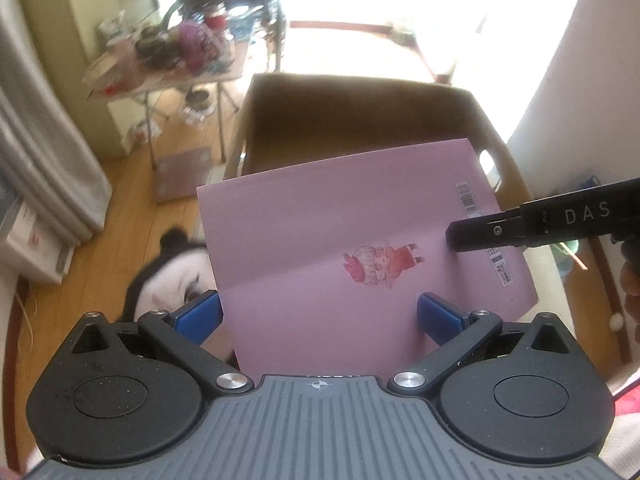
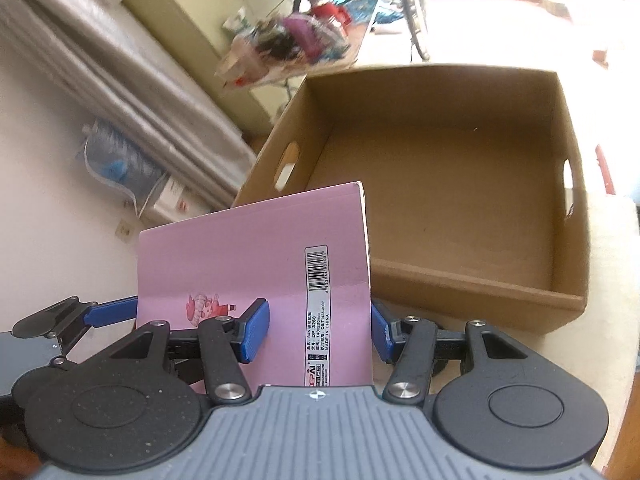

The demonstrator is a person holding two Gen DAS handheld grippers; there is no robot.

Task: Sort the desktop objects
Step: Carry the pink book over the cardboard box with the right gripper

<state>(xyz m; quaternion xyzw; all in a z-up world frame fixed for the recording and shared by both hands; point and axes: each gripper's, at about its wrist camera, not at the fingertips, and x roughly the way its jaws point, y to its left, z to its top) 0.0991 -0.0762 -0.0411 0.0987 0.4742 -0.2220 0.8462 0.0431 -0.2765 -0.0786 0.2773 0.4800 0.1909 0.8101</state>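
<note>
Both grippers share the pink notebook (image 2: 256, 248), the right gripper (image 2: 316, 328) clamped across its barcode end and the left gripper (image 1: 320, 312) bracketing its near edge, apparently pinching it, both angled downward to carry it flat toward the empty cardboard box (image 2: 472, 300) just beyond.
</note>
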